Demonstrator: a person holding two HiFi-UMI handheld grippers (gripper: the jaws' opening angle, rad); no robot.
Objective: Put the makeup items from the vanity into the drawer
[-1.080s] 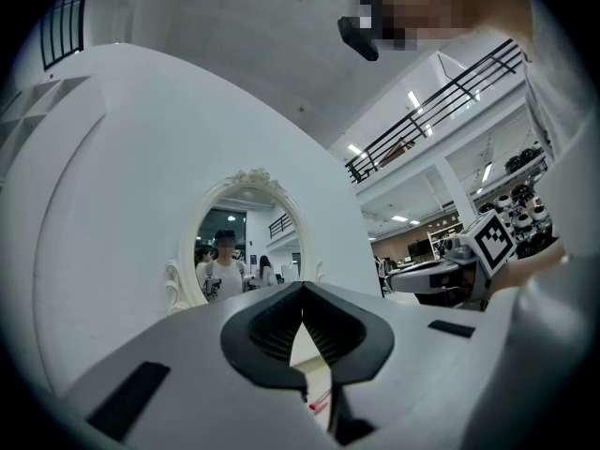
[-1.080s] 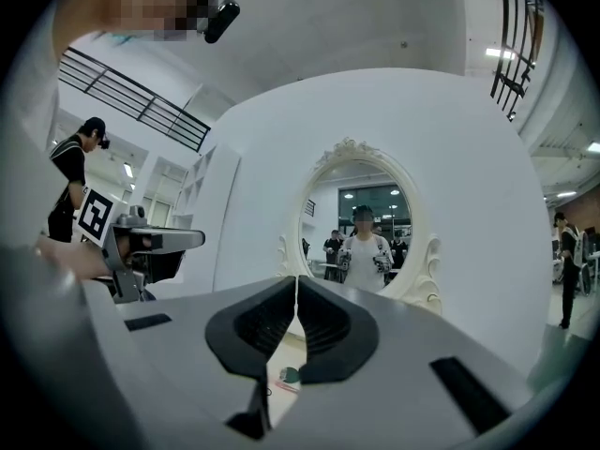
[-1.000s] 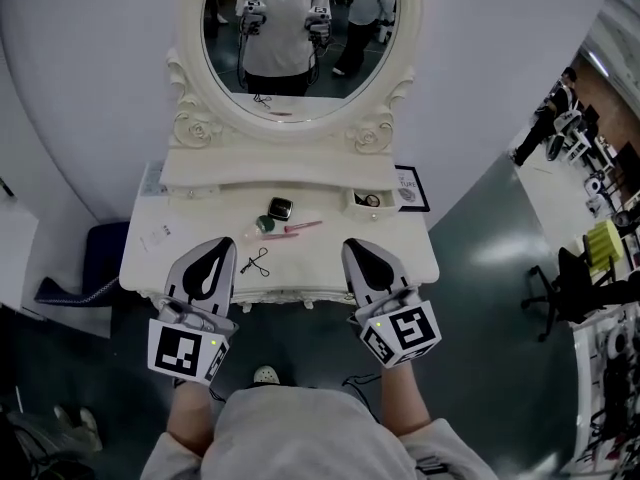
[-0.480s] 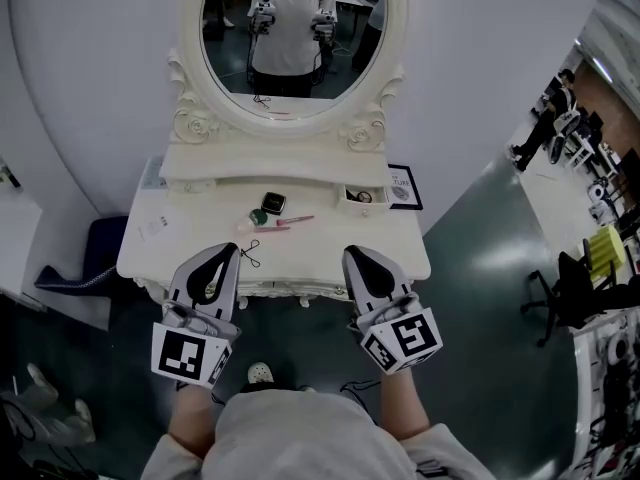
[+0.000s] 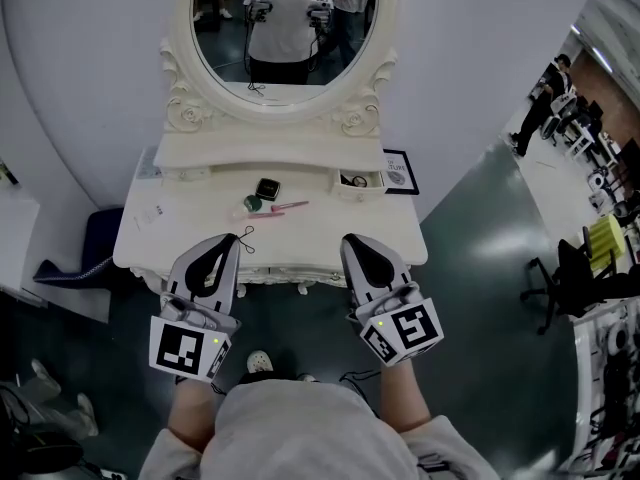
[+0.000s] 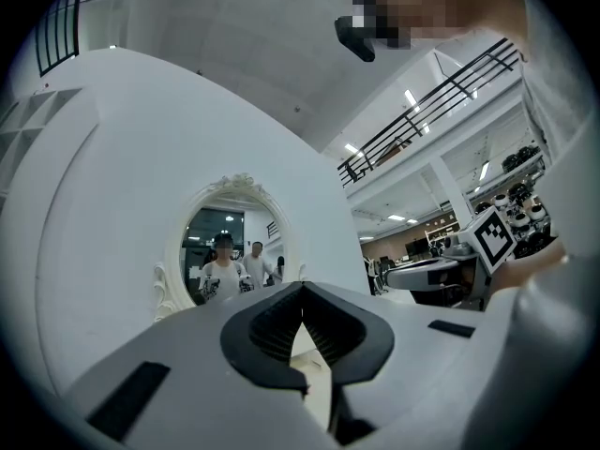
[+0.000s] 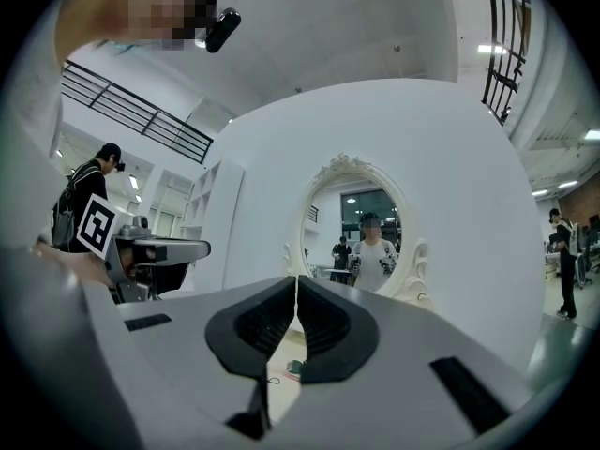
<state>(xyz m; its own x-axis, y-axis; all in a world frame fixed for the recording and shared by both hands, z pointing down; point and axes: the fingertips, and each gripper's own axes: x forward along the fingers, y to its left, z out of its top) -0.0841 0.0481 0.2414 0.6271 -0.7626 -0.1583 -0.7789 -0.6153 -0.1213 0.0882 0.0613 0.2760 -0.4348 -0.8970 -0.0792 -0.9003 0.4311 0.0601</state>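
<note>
A white vanity point(image 5: 385, 230) with an oval mirror point(image 5: 285, 28) stands ahead of me. On its top lie a black compact point(image 5: 267, 189), a green round pot point(image 5: 252, 204), a pink stick point(image 5: 289, 206) and a thin black wire tool point(image 5: 243, 238). A small drawer point(image 5: 358, 180) in the upper shelf, right of centre, stands open with a small item inside. My left gripper point(image 5: 232, 238) and right gripper point(image 5: 349, 239) hover at the vanity's front edge, both shut and empty. Past the right gripper point(image 7: 297, 281) the green pot point(image 7: 296, 367) shows low down. The left gripper point(image 6: 302, 293) faces the mirror.
A framed card point(image 5: 400, 171) leans at the vanity's back right and a paper slip point(image 5: 152, 214) lies at its left. A dark blue bin point(image 5: 95, 243) stands left of the vanity. Office chairs point(image 5: 565, 273) and people are far right. A curved white wall backs the vanity.
Both grippers have drawn back from over the vanity top to its front edge, and the vanity sits higher and smaller in the head view. Both stayed shut.
</note>
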